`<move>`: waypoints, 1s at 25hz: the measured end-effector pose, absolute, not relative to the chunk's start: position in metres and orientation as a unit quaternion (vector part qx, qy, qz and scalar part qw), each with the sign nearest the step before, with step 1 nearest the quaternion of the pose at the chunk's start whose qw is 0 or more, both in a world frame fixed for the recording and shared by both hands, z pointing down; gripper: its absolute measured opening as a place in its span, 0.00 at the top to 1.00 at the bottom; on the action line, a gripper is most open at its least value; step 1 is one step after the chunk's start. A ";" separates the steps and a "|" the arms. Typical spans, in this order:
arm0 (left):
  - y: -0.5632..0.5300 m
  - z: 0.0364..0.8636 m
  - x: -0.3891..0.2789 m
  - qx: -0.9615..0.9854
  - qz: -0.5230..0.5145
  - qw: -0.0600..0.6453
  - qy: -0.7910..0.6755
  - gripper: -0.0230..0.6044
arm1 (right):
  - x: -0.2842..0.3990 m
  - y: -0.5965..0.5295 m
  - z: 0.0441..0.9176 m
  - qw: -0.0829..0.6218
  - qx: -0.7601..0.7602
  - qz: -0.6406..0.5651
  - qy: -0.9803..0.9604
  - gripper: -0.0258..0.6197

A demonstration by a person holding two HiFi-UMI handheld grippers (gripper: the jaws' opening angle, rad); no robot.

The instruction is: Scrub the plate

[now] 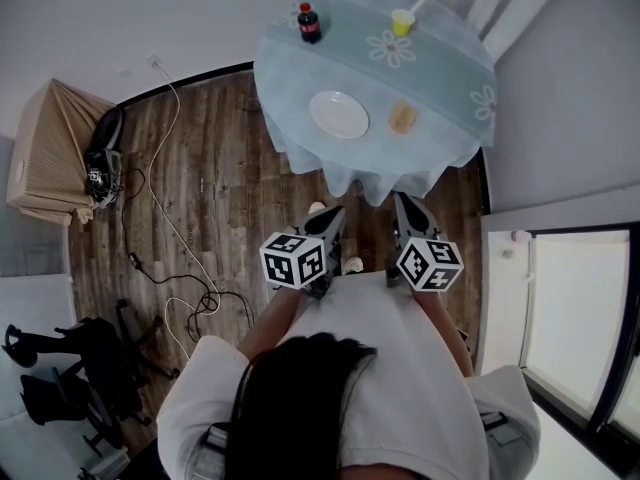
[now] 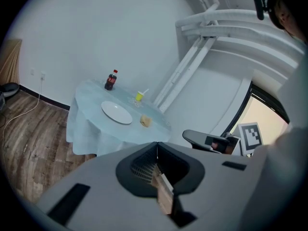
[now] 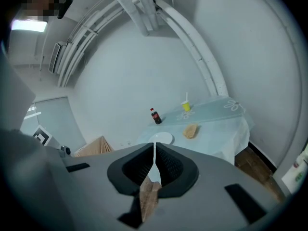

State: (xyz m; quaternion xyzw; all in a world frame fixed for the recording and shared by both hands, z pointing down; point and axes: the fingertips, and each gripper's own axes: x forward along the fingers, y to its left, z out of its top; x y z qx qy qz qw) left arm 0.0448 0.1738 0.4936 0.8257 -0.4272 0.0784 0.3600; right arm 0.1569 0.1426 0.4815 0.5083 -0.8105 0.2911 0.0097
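Both tongs were clenched on nothing: the left tongs point(image 2: 157, 144) and the right tongs point(image 3: 154, 144) each showed ribbed black pads meeting in a thin seam. They pointed at the round worktop point(image 1: 290, 83) from well short of it. The plate point(image 1: 339, 114), white, round and smooth, lay flat near the worktop's middle, with a tan, rough-looking sponge point(image 1: 402, 117) near it, the two apart. A pale blue cloth point(image 1: 440, 88) with flower prints covered the worktop and hung in soft folds. A dark bottle point(image 1: 309, 23) with a red cap and a small yellow cup point(image 1: 402, 21) stood toward the far edge. Only the head view showed the plank floor point(image 1: 210, 168) and a white cable point(image 1: 160, 193) trailing across it. Only the left gripper view caught the right tongs' marker cube point(image 2: 250, 135) from the side.
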 end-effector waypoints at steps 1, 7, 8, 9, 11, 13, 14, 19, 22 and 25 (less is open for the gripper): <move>0.171 0.493 0.044 0.826 0.079 0.359 -0.428 0.95 | 0.156 0.141 0.482 0.011 0.509 0.292 -0.810 0.90; 0.152 0.499 0.033 0.817 0.077 0.377 -0.430 0.95 | 0.153 0.126 0.491 0.030 0.521 0.298 -0.799 0.90; 0.148 0.500 0.030 0.815 0.076 0.381 -0.431 0.95 | 0.152 0.123 0.492 0.032 0.523 0.300 -0.797 0.90; 0.143 0.500 0.028 0.813 0.075 0.384 -0.431 0.95 | 0.151 0.119 0.492 0.033 0.524 0.302 -0.796 0.90; 0.132 0.500 0.023 0.812 0.071 0.388 -0.431 0.95 | 0.149 0.111 0.492 0.033 0.528 0.301 -0.793 0.90; 0.122 0.501 0.020 0.811 0.069 0.390 -0.430 0.95 | 0.148 0.103 0.492 0.035 0.533 0.300 -0.790 0.90; 0.117 0.501 0.019 0.812 0.070 0.391 -0.429 0.95 | 0.148 0.099 0.493 0.037 0.536 0.301 -0.788 0.90; 0.090 0.502 0.014 0.815 0.071 0.396 -0.416 0.95 | 0.144 0.076 0.495 0.039 0.552 0.301 -0.776 0.90; 0.071 0.501 0.007 0.817 0.067 0.400 -0.410 0.95 | 0.140 0.060 0.495 0.040 0.560 0.300 -0.771 0.90; 0.053 0.499 0.002 0.822 0.064 0.400 -0.400 0.95 | 0.134 0.047 0.496 0.043 0.567 0.301 -0.766 0.90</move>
